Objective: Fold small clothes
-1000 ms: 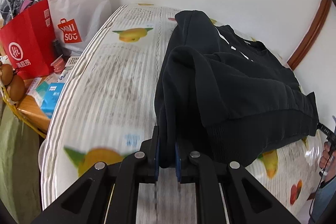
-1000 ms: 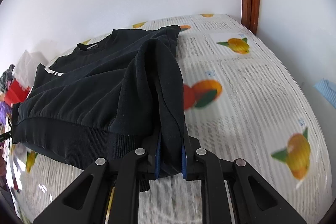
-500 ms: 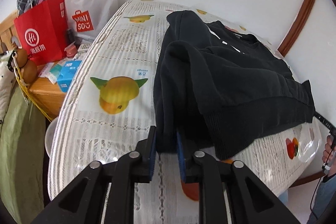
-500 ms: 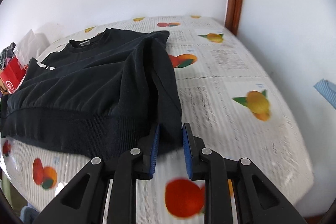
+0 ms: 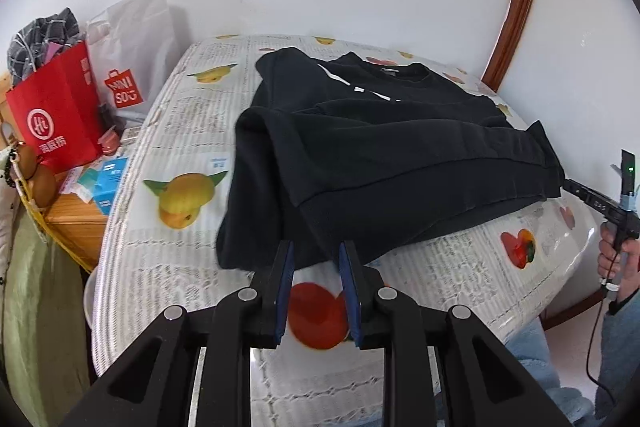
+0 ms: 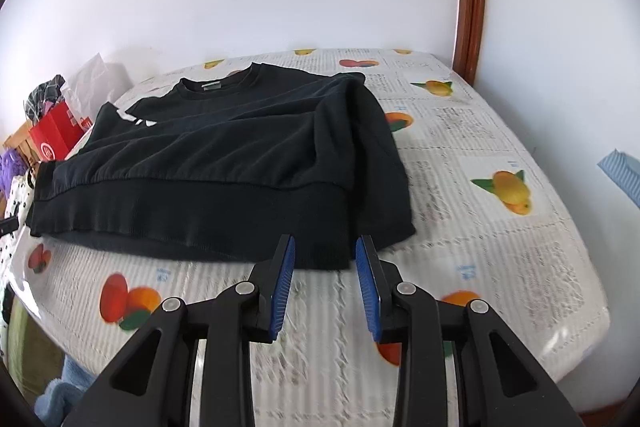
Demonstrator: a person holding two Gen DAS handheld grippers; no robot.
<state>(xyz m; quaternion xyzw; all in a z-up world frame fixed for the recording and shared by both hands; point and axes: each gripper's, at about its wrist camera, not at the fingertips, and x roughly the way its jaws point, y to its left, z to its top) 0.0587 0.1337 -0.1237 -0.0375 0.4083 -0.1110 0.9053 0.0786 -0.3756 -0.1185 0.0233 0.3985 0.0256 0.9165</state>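
Both claws are spreading with nothing between the pads, the left claw (image 5: pixel 316 259) and right claw (image 6: pixel 325 254) hovering just short of the black sweatshirt (image 6: pixel 224 163), which is lying on the fruit-print counter (image 6: pixel 480 227), hem nearest, neckline away

Bright, even daylight; fisheye-bent edges, dark corners, slight motion blur.

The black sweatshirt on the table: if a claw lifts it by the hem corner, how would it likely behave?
The black sweatshirt is probably floppy: it lies in soft folds, so a lifted corner would likely drape and undo the fold. The thick ribbed hem suggests some weight. Pushed, it may bunch or slide, since the tablecloth looks glossy.
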